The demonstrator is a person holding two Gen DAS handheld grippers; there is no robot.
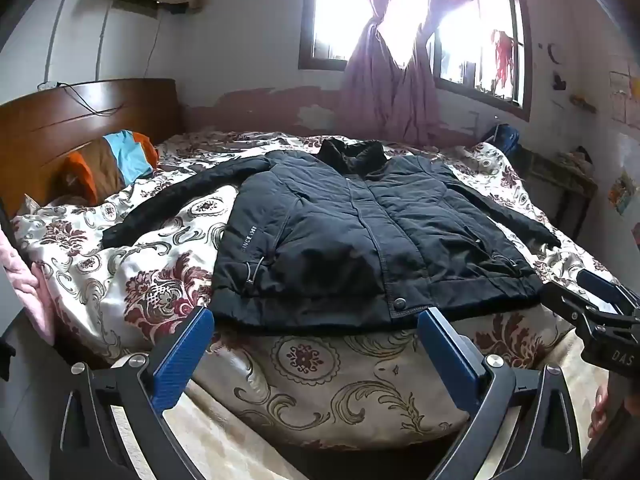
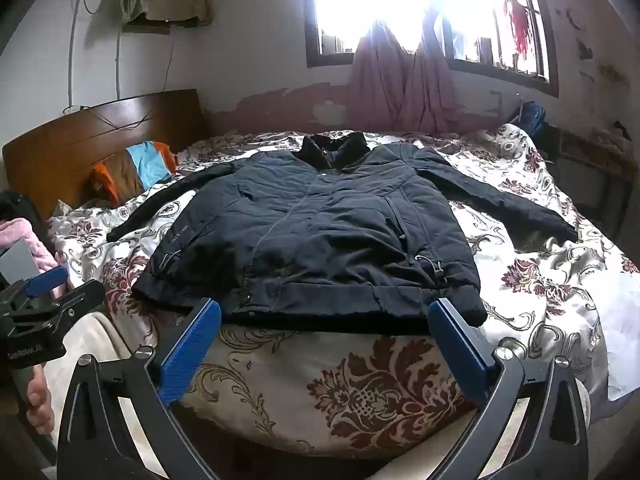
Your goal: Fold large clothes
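**Nothing folded yet: both grippers poised at the jacket's hem**

Plainly, the dark jacket (image 1: pixel 352 232) lies face up and spread flat on the bed (image 1: pixel 320 376), on a floral quilt, collar toward the window and hem toward the near edge. Both sleeves are stretched out to the sides, the left sleeve (image 1: pixel 176 204) angling toward the striped pillow (image 1: pixel 116 164) by the headboard, the right sleeve (image 2: pixel 516 204) running toward the far side of the bed.

The left gripper (image 1: pixel 316 356) hovers just short of the hem with its fingers spread wide and holding nothing. The right gripper (image 2: pixel 326 348) is likewise empty, fingers apart, facing the hem's right half.

The step in hand looks like the first fold, probably bringing a sleeve across the chest. To do it well, each gripper should travel out to a cuff or shoulder seam and pinch through the padded fabric fully, not just the outer shell, since thick quilting can slip. Lifting low and laying the sleeve straight would keep the body from dragging and bunching on the slippery quilt.
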